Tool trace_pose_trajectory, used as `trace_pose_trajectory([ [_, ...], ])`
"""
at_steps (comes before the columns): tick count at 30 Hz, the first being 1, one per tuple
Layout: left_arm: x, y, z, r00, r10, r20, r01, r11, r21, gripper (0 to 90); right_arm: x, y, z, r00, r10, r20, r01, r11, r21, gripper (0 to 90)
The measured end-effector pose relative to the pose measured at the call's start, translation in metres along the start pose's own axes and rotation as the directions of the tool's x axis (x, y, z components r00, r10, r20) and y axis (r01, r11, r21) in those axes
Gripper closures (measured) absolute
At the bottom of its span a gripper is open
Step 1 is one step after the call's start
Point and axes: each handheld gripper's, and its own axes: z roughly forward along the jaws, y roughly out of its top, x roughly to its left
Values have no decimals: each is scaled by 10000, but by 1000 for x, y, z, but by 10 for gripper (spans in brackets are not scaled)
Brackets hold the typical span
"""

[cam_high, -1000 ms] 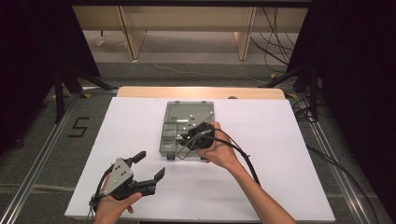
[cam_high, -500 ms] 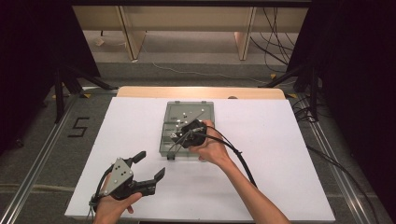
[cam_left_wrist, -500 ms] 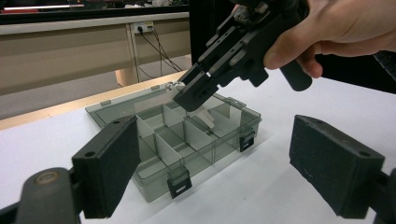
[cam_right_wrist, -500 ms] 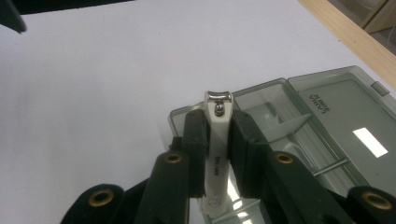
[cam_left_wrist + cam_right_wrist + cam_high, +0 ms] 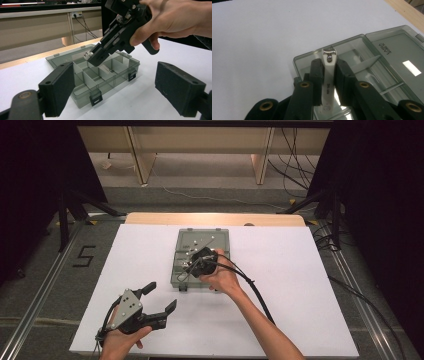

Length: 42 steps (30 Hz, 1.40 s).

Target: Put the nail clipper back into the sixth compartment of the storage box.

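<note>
A: Right gripper view: my right gripper (image 5: 328,75) pinches a white nail clipper (image 5: 327,82) lengthwise, its metal tip over a compartment at the organizer box (image 5: 362,45) corner, probably so it drops in flat.

B: Room around the box?

A: Dividers sit close beside the clipper. Left gripper (image 5: 156,299) waits wide apart, well short of the box, on bare white table (image 5: 310,270).

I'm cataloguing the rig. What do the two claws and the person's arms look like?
Both claws, left and right, are black, with blocky flat-faced jaws and brass-coloured rivets. The left carries a grey three-cornered plate with small holes. A thick black cable trails from the right one. The forearms are bare, no sleeves in view.
</note>
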Motion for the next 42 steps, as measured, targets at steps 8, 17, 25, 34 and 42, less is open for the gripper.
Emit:
trace_pose_trajectory([
  [8, 0, 0, 0, 10000, -1, 7, 1, 10000, 2, 158, 0, -2, 8, 10000, 53, 5, -53, 10000, -43, 773],
  [17, 0, 0, 0, 10000, -20, 4, 20, 10000, -3, 158, -3, -5, 12, 9997, 231, 6, -231, 9996, 162, 773],
  [25, 0, 0, -1, 10000, -25, 0, 25, 10000, 0, 158, -4, -9, 18, 9993, 372, 4, -372, 9980, 505, 773],
  [34, 0, 0, -1, 10000, -12, 4, 12, 10000, 4, 158, -7, -9, 16, 9984, 427, 375, -451, 9969, 641, 616],
  [42, 0, 0, 0, 10000, -2, -7, 2, 10000, 17, 158, -5, -4, 3, 9956, 632, 691, -653, 9974, 289, 424],
])
